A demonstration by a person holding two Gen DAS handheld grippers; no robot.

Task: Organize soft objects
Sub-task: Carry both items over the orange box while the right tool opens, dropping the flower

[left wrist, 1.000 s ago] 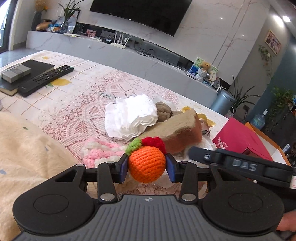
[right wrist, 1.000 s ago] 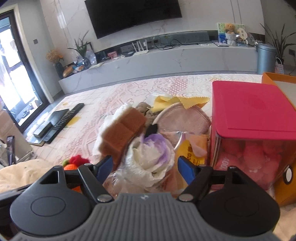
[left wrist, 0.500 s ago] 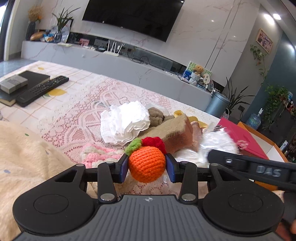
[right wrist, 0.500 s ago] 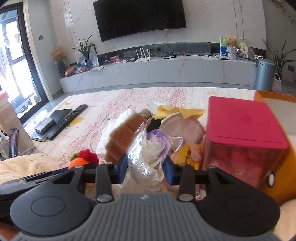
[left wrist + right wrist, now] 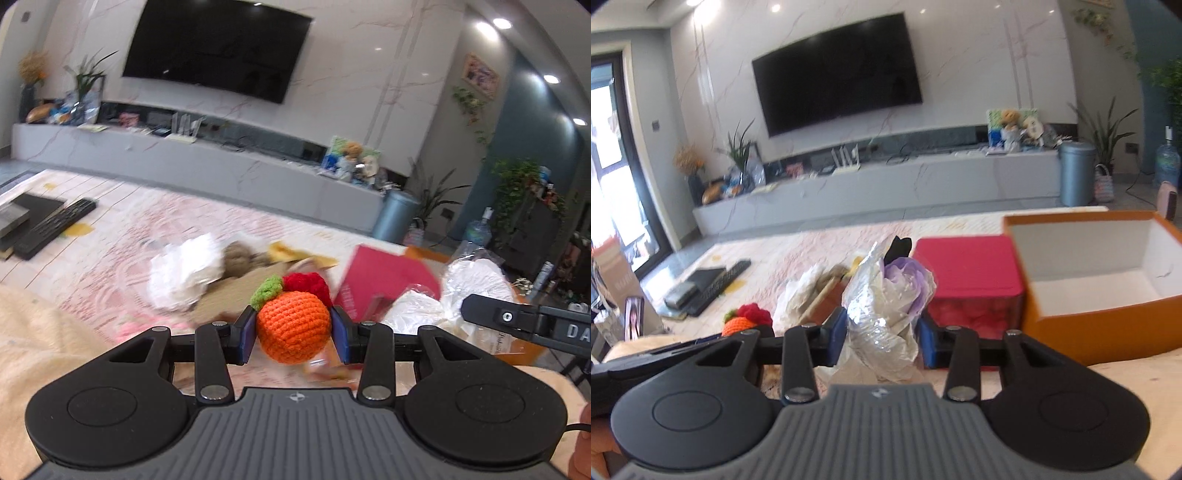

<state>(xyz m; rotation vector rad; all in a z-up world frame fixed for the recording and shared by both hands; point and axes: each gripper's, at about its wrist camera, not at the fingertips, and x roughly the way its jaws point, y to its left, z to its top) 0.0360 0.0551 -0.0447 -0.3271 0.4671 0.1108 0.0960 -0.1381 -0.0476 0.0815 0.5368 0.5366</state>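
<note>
Item 1: my left gripper (image 5: 293, 334). Blue pads pressed on either side of a crocheted orange (image 5: 293, 332), about half closed around it. The orange carries a green leaf and a red knitted tuft on top and hangs clear above the table (image 5: 110, 258). From the right wrist view it shows at lower left, behind the black arm of the left gripper.

Item 2: my right gripper (image 5: 882, 334). Pads closed partway on a crinkled plastic bag (image 5: 882, 314) with a lilac fabric flower (image 5: 908, 277) inside and a black tip poking up behind it. The bag bulges above the pads and trails below them. In the left wrist view I see it as a white plastic bundle at right, beside the right gripper's arm.

Item 3: pile left on the table. A white ruffled piece (image 5: 184, 273), a brown plush lump (image 5: 238, 258), a tan wedge-shaped plush (image 5: 229, 295), a yellow cloth (image 5: 288, 251), and a pink knit piece (image 5: 136, 326) nearest me. All blurred; I cannot tell exactly which touch.

Item 4: containers. A red box (image 5: 967, 266) with a closed lid and pink contents showing through its clear side. Just right of it, an orange box (image 5: 1108, 321), open, white inside.

Item 5: table, far left. A black remote (image 5: 55, 227) lying beside a flat dark book-like item with a small grey box on it.

Item 6: cream blanket (image 5: 40, 339) at lower left, under my left gripper.
</note>
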